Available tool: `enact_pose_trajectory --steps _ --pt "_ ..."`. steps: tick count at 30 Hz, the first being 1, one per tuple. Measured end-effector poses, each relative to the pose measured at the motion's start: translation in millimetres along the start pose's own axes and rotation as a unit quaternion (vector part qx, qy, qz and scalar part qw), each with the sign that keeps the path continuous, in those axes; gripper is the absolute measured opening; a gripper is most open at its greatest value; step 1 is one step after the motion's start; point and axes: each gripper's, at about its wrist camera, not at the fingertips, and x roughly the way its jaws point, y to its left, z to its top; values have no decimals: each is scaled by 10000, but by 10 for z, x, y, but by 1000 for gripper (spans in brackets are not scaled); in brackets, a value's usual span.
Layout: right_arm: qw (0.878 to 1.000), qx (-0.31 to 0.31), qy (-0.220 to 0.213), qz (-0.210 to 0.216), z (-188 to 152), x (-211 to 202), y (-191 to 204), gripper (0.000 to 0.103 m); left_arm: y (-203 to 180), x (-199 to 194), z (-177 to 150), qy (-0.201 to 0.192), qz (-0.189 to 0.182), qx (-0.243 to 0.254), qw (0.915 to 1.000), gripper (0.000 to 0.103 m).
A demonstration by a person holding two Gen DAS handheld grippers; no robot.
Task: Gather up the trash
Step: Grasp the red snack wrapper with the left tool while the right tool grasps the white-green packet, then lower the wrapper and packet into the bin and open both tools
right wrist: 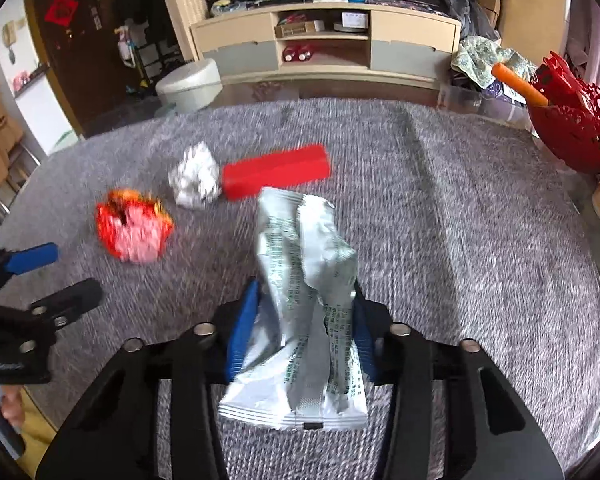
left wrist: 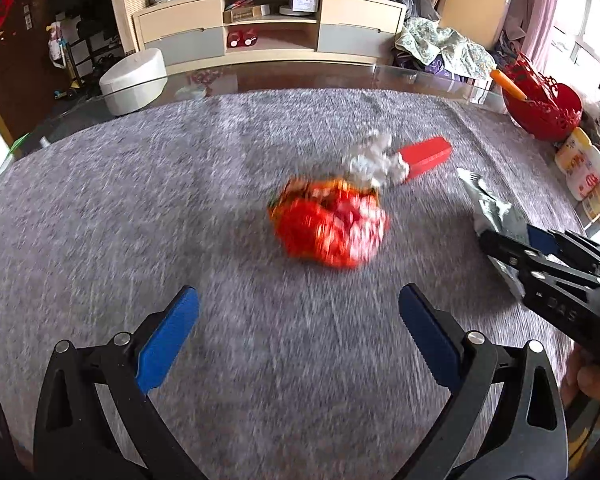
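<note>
From the left wrist view, the left gripper (left wrist: 299, 312) stands wide open over the grey cloth (left wrist: 100, 200), its blue pads holding nothing. The crumpled red wrapper (left wrist: 328, 226) lies ahead of it, roughly between the fingers' line of reach but well short of them. Behind sit a ball of foil (left wrist: 374, 162) and, touching it, a red box (left wrist: 426, 156). To take the wrapper cleanly, I would bring the pads down either side of its bulk and close low, near the cloth, so it does not squirt out.

From the right wrist view, the right gripper (right wrist: 302, 320) is closed on the silver packet (right wrist: 306, 292), which stands up between the pads, its sealed end hanging towards the camera. The grip looks mid-body; holding it level should keep it from slipping. The red basket (right wrist: 580, 132) sits at the table's far right.
</note>
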Motion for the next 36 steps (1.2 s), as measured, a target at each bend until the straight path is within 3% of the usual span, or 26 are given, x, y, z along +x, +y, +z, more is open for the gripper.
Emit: enact_pose_trajectory --steps 5,14,17,18,23,36 --pt "9999 -1 32 128 104 46 -5 30 -52 174 183 16 -23 42 10000 95" --pt "9999 19 30 98 107 76 11 30 -106 451 292 118 -186 128 9997 94" --pt "10000 -2 47 67 97 69 23 30 -169 429 262 11 0 283 9996 77" --pt "10000 -27 57 49 88 63 43 30 -176 408 253 -4 47 287 9996 67" --pt "9999 -45 114 62 17 -9 73 27 -172 300 184 107 -173 247 9995 63" --pt "9998 -125 -164 -8 -286 -778 214 25 -147 -633 -468 -207 -313 168 9992 62"
